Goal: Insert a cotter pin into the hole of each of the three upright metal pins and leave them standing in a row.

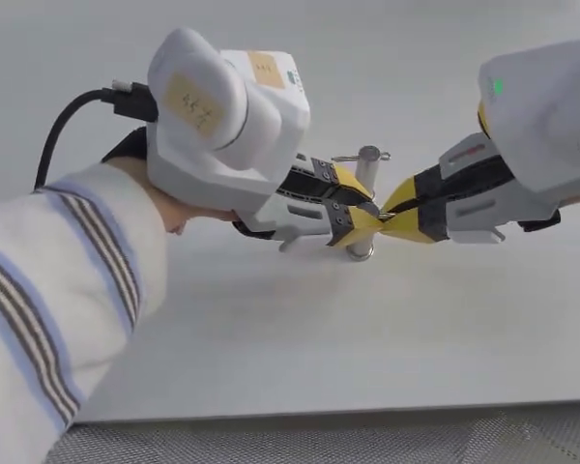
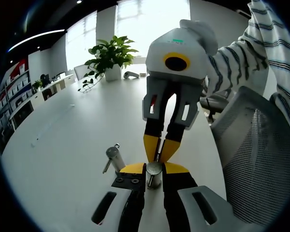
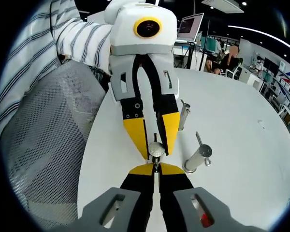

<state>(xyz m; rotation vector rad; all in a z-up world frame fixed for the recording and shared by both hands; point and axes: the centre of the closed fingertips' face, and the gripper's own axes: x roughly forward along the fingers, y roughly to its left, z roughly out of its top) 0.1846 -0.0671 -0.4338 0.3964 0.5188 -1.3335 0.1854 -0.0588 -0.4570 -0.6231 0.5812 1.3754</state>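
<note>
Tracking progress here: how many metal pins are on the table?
3. The held pin stands in the left gripper; the cottered pin stands beside it; the back pin stands alongside that gripper. Others may be hidden.

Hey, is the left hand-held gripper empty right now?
No, the left gripper view shows the left hand-held gripper with its jaws closed around an upright metal pin.
</note>
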